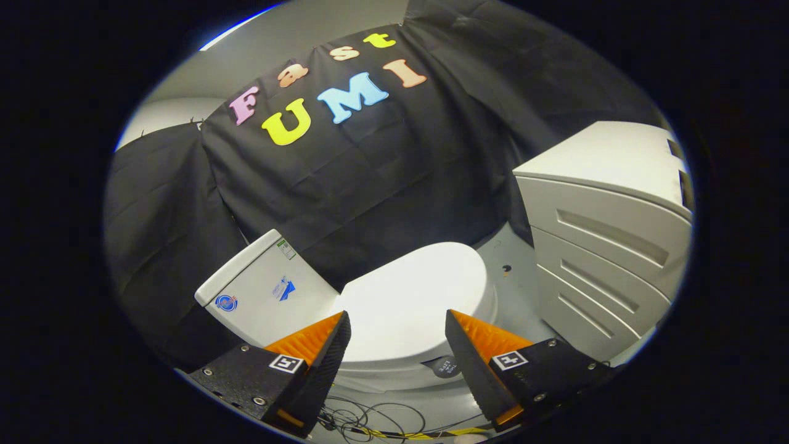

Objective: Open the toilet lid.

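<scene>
Here gripper (397, 320) jaws spread wide above closed toilet lid (413, 302).

Toilet lid (413, 302) down, beyond spread tool (397, 320); tank (265, 293) left, cabinet (607, 246) right.

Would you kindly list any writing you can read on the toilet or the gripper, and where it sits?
Stickers on the tank: too small to read.
Round sticker below the toilet lid: blurred.
Gripper, open above the lid: square code markers, no words.
</scene>
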The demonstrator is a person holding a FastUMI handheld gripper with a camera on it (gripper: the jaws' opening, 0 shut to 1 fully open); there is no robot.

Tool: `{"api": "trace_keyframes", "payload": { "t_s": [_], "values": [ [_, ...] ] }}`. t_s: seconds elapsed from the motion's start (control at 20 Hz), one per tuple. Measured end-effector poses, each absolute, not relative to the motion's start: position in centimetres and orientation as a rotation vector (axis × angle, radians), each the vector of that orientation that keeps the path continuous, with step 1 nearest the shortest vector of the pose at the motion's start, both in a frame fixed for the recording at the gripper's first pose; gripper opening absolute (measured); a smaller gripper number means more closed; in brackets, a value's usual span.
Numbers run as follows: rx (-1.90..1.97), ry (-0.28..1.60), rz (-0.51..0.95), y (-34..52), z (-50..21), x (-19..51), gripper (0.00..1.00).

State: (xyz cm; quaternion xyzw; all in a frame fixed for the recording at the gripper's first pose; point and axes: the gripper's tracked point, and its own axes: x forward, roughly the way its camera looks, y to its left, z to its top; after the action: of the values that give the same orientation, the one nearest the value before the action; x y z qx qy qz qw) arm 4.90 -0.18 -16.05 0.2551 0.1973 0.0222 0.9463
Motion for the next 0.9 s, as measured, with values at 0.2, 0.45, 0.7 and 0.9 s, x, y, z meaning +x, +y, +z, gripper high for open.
{"api": "trace_keyframes", "payload": {
  "t_s": [0.2, 0.45, 0.7, 0.9],
  "values": [
    [0.584, 0.495, 0.023, -0.5, -20.1, 5.1, 0.95],
    [0.694, 0.618, -0.016, -1.0, -25.1, 5.0, 0.94],
    [0.837, 0.71, -0.025, -0.3, -28.3, 5.0, 0.94],
    [0.973, 0.763, -0.004, 1.0, -30.0, 5.0, 0.93]
  ]
}}
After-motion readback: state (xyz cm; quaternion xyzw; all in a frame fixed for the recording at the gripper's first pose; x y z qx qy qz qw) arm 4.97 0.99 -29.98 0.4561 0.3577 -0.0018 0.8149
